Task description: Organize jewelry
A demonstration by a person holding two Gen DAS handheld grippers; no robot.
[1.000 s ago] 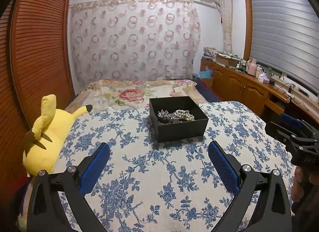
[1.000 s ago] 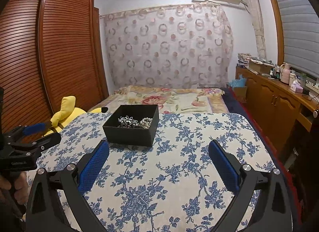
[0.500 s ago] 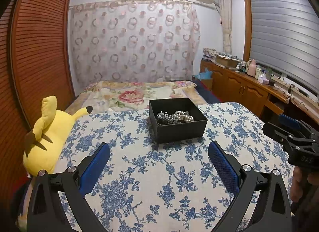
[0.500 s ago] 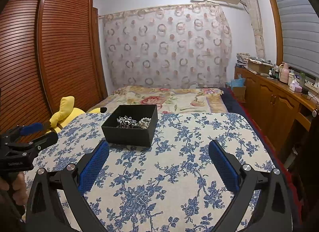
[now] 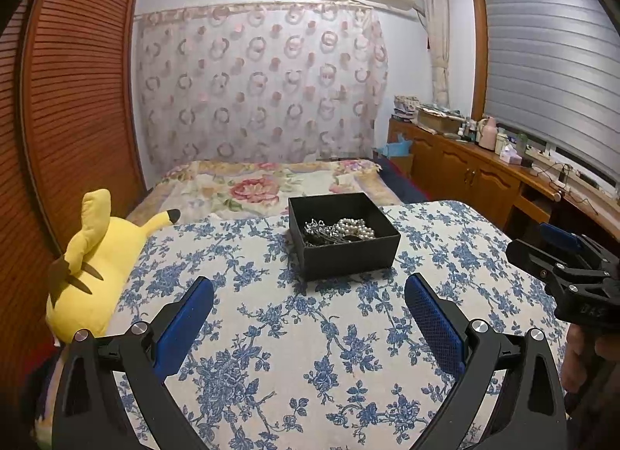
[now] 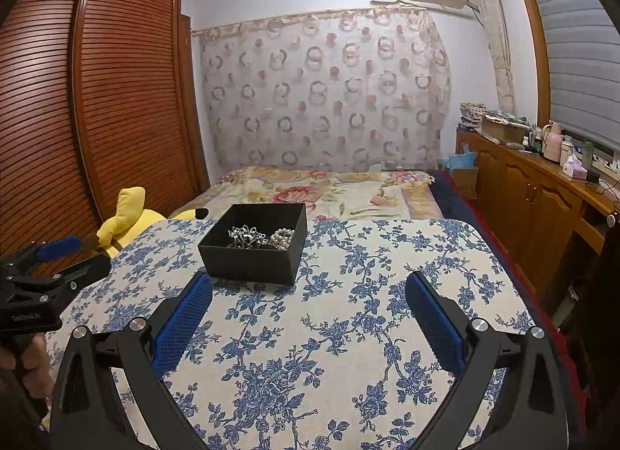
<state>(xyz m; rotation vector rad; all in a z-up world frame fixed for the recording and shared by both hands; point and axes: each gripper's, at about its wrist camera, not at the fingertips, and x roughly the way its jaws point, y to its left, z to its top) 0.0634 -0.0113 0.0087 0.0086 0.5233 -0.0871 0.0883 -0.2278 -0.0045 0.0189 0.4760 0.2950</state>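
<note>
A black open box [image 5: 343,235] [image 6: 254,243] sits on the table with the blue-flowered cloth [image 5: 294,337] [image 6: 348,314]. Inside it lie a silver ornament [image 5: 318,229] [image 6: 246,236] and a pearl string [image 5: 356,227] [image 6: 283,237], tangled together. My left gripper [image 5: 309,287] stands open just short of the box, nothing between its blue pads. My right gripper [image 6: 309,285] is open too, to the right of the box and nearer than it. Each gripper shows at the edge of the other's view: the right gripper [image 5: 558,252], the left gripper [image 6: 58,256].
A yellow plush toy [image 5: 91,256] [image 6: 128,213] leans at the table's left edge. Behind the table is a bed with a floral cover [image 5: 267,182]. A slatted wooden wardrobe [image 6: 97,101] stands left, a wooden counter [image 5: 484,167] with small items right. A hand [image 6: 27,357] holds the left gripper's handle.
Both views have drifted slightly; the box sits a touch further left in the right wrist view. Both grippers stay open and the jewelry has not moved.
</note>
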